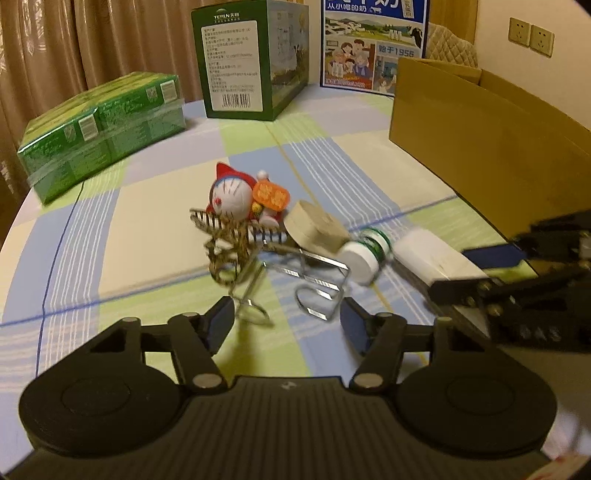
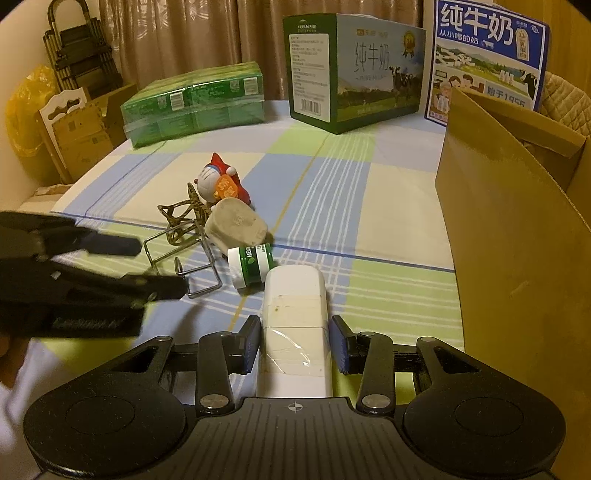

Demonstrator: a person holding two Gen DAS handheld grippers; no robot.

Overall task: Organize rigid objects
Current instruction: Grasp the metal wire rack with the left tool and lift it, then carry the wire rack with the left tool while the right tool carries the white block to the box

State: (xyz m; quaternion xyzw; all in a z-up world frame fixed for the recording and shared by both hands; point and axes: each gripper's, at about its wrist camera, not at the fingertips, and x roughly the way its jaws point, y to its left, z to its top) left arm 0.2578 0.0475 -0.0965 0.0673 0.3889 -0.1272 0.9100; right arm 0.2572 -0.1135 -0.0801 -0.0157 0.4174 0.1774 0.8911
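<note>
Centrally, our right gripper point(image 2: 293, 343) clamps the white case point(image 2: 295, 332); our left gripper point(image 1: 286, 325) (jaws parted) straddles the wire rack point(image 1: 314, 288), with the cardboard box point(image 2: 517, 221) walling the frame's right.

Green shrink-wrapped pack point(image 2: 194, 101), two milk cartons point(image 2: 354, 70) point(image 2: 487, 55) at back; folded stepladder point(image 2: 79, 51) by curtain point(image 2: 177, 33).

We look from both wrist cameras steeply down and forward, close over the checked tabletop point(image 1: 147, 229). Our left view sits left of the right one; both share the toy figure point(image 1: 236, 199), the green-capped jar point(image 2: 251, 266) and the milk cartons behind.
</note>
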